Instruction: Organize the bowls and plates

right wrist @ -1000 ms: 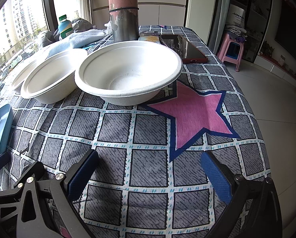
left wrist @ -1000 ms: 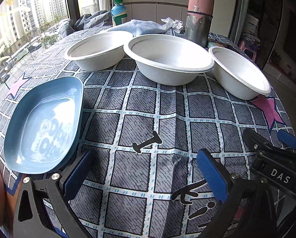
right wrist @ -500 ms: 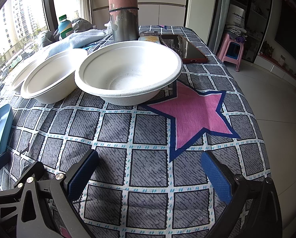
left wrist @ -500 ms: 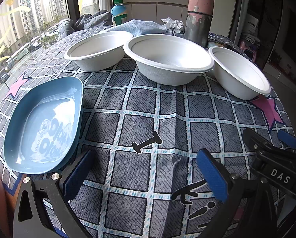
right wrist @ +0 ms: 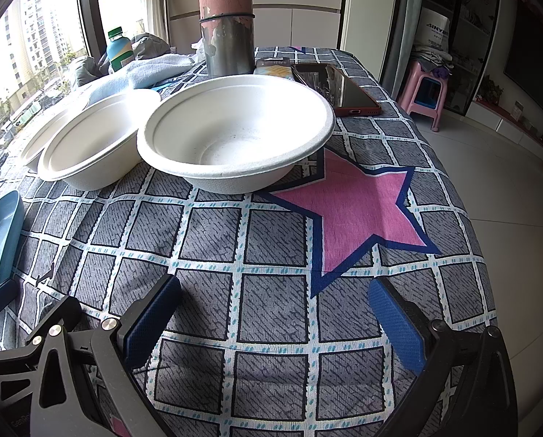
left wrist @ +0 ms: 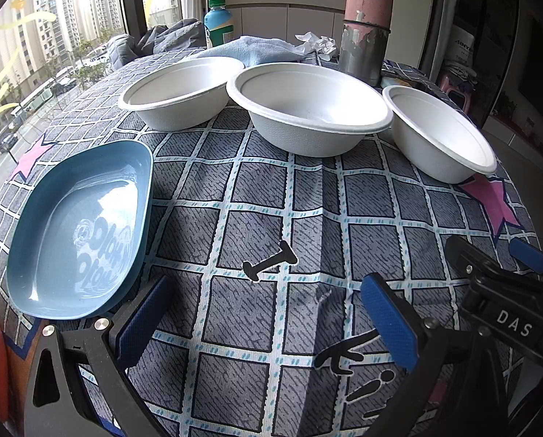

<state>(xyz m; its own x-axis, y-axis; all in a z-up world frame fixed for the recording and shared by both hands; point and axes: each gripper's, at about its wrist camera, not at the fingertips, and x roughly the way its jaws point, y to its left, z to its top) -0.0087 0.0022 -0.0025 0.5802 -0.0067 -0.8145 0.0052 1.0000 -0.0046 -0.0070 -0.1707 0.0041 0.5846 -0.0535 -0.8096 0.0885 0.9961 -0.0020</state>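
At the desk's left edge lies the shallow blue oval plastic plate [left wrist: 78,225], stiff and glossy, likely slippery, so best pinched at its raised rim. Right of it stand three white moulded-fibre bowls [left wrist: 307,109], seemingly light and easily dented; grip their rolled lips gently. Both left tongs [left wrist: 267,322] and right tongs [right wrist: 278,322] hover apart, empty.
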